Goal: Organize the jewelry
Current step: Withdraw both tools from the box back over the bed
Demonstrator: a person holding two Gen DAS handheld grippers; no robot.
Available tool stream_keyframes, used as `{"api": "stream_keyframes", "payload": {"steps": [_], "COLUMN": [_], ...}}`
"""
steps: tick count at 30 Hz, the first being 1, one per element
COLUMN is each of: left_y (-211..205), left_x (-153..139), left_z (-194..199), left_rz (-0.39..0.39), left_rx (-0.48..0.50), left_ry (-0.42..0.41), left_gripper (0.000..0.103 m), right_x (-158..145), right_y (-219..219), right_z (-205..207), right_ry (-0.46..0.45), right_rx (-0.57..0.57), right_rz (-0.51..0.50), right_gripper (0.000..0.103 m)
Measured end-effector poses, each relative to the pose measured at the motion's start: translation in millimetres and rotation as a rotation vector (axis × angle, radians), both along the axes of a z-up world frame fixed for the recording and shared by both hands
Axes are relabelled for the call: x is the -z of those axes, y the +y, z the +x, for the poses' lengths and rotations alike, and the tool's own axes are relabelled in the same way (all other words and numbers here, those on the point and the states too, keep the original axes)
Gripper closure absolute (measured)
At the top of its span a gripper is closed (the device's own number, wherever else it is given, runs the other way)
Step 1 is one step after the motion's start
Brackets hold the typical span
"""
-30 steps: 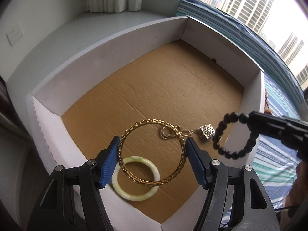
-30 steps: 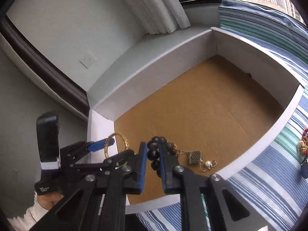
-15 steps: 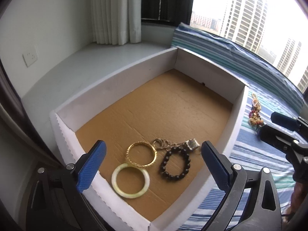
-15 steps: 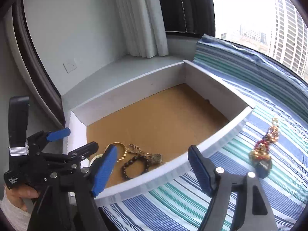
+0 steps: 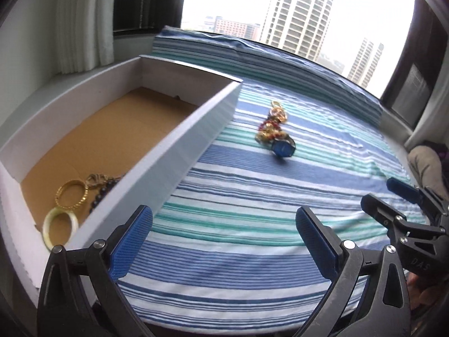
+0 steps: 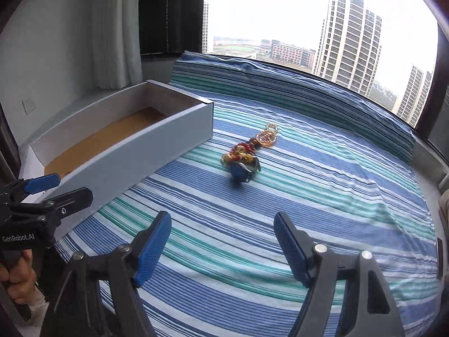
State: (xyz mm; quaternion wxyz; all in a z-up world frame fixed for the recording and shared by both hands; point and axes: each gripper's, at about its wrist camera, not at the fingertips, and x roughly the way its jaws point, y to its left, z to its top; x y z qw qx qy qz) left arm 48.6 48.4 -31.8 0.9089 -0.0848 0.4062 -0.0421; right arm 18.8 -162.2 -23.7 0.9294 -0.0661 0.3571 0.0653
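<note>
A white box (image 5: 196, 129) with a brown cardboard floor holds a gold bangle (image 5: 71, 193), a pale green bangle (image 5: 60, 224) and a dark bead bracelet (image 5: 102, 193), which its near wall partly hides. A heap of gold and red jewelry (image 5: 270, 129) with a blue-faced watch (image 5: 283, 148) lies on the striped cloth (image 5: 252, 196), right of the box. The right wrist view shows the same heap (image 6: 244, 151) and watch (image 6: 240, 172). My left gripper (image 5: 221, 219) hangs open over the cloth, short of the heap. My right gripper (image 6: 223, 219) is open too, with nothing in it.
The box (image 6: 140, 151) sits on a pale window ledge (image 5: 42, 95) beside curtains (image 5: 84, 28). A large window runs behind the cloth. A person's hand (image 6: 14, 278) holds the left gripper's handle. Something beige (image 5: 423, 163) lies at the cloth's right end.
The left gripper let go of the gold bangle and the right let go of the bead bracelet; both now lie in the box. Both grippers opened wide and swung right, out over the striped cloth.
</note>
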Motion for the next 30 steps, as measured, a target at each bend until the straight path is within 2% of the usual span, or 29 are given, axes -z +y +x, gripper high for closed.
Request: {"api": "stream_keyframes", "payload": {"steps": [6,10,14,30], "left_y": [-36,-45,-49,-60], "left_x": [8,10,16,25], "left_z": [-9,-13,-15,-20], "left_rz": [0.027,0.071,0.077,0.101], "left_rx": [0.097,0.116,0.118,0.139], "left_ry": [0.016,0.016,0.032,0.057], "left_gripper": [0.001,0.001,0.001,0.001], "right_x": [26,42,56,58], "right_y": [-39,-50,-54,-58], "right_z": [-30,-41,-41,-46], "right_ry": [0.029,0.067,0.105,0.109], "right_rx": [0.113,0.152,0.165,0.186], "right_rz": [-0.013,0.005,0.019,0.026], "right_gripper": [0.026,0.026,0.026,0.026]}}
